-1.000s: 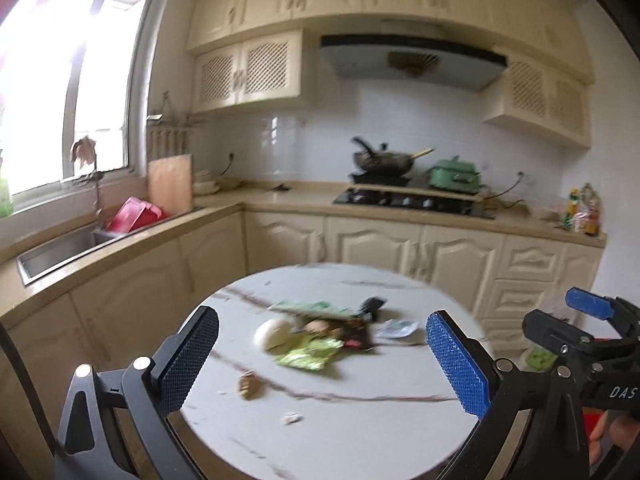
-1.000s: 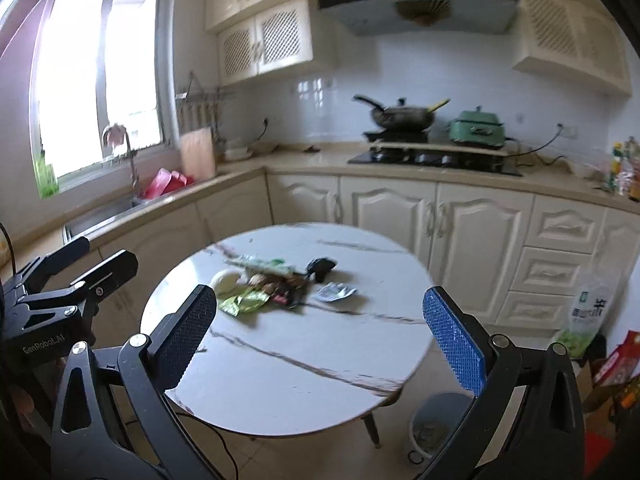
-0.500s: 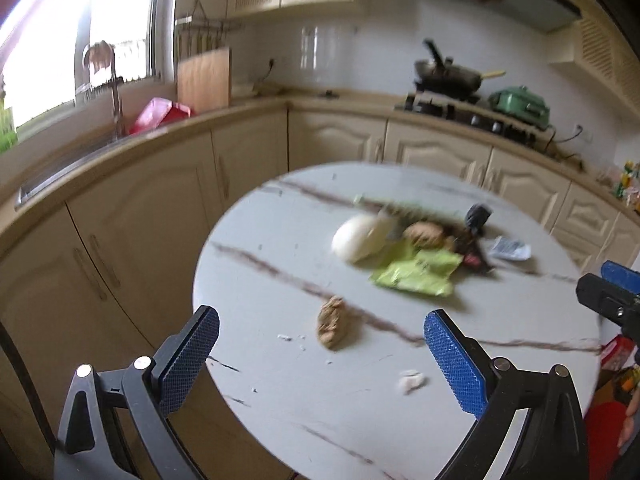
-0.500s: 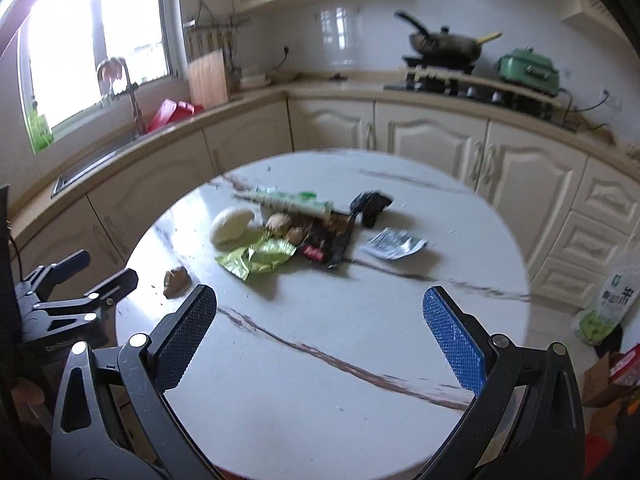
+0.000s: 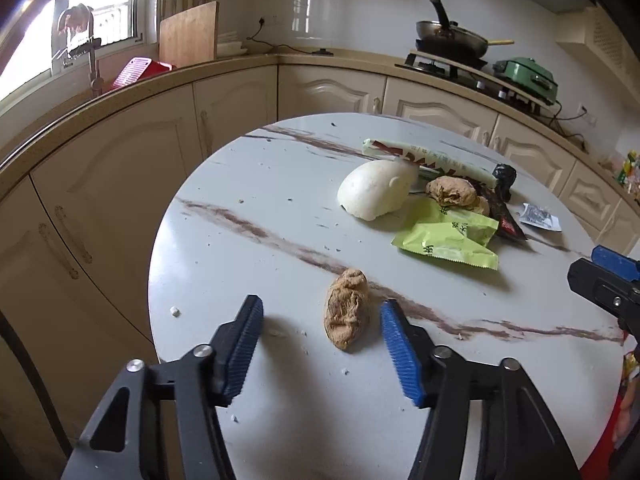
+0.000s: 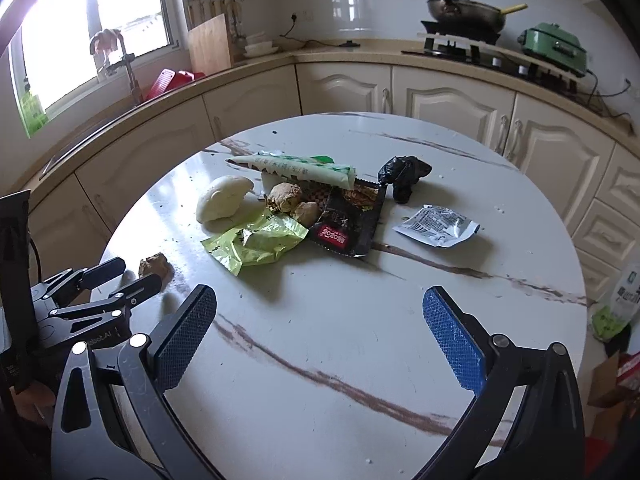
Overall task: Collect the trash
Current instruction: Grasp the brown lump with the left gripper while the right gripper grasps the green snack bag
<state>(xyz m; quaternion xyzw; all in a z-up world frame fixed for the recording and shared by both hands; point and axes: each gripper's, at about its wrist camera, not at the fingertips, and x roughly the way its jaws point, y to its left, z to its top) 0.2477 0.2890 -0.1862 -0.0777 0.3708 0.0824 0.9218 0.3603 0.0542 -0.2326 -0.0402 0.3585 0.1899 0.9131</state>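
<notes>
Room: kitchen with cream cupboards, a window at the upper left of the frame, and a black pan (image 6: pixel 464 10) on the stove at the upper right.
Counter: round white counter (image 5: pixel 280 208) with brown streaks and small crumbs, filling the middle of both views.
Brown lump: a small brown crumpled lump (image 5: pixel 346 308) lies alone in the lower middle of the left wrist view. It sits on the counter between the two blue pads.
Left tool: the left tool (image 5: pixel 320 346) is closing around the brown lump. Its pads are still apart and do not touch the lump yet. In the right wrist view this tool shows at the lower left edge.
Right tool: the right tool (image 6: pixel 320 338) hangs over a bare part of the counter, pads wide apart, with nothing between them.
Trash pile: in the middle of the right wrist view lie a white bun (image 6: pixel 222 202), a green wrapper (image 6: pixel 252 244), a black food tray (image 6: pixel 352 220), a long green and white packet (image 6: pixel 296 168), a black crumpled bag (image 6: pixel 404 174) and a small white packet (image 6: pixel 438 226).
Pile place: well apart from the brown lump, higher in the frame.
</notes>
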